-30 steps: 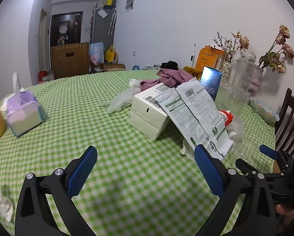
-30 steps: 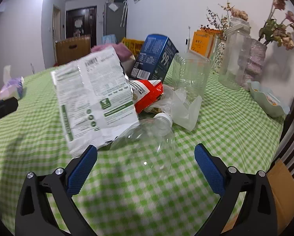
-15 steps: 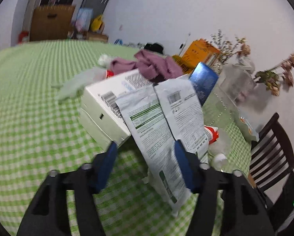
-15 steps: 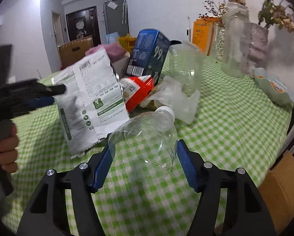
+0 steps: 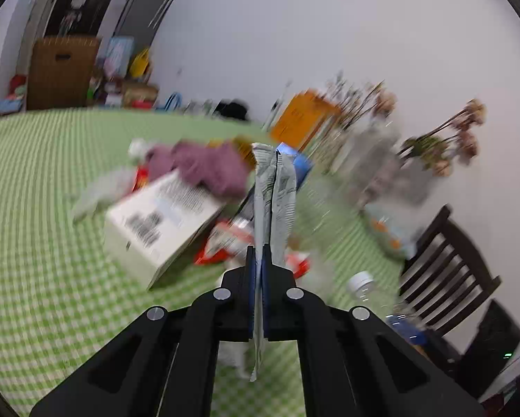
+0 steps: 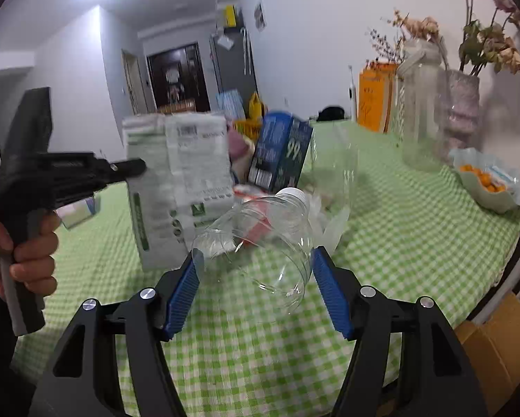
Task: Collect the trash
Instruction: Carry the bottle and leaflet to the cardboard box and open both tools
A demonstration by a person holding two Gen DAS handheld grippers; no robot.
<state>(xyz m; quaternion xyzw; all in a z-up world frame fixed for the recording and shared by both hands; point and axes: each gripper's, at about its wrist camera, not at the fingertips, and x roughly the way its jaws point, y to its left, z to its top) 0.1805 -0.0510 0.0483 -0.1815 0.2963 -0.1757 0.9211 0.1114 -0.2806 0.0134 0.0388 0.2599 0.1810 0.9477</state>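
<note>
Two tongs are both loaded above the green-checked tabletop (image 6: 416, 243). The left tongs (image 5: 258, 267) are clenched flat on a printed white-and-green packet (image 5: 275, 191), which stands edge-on between the blue pads, with its lower end hanging below them; in the right wrist view a hand (image 6: 23, 253) grips their handle at 9 o'clock, tongs pointing toward 3 o'clock. The right tongs (image 6: 254, 271) grasp a clear plastic bottle (image 6: 260, 232) by its sides (white cap toward 12 o'clock), lifted off the cloth. Bare cloth lies under the bottle; the tabletop's edge curves at 4 o'clock beside a cardboard box (image 6: 496, 340).
</note>
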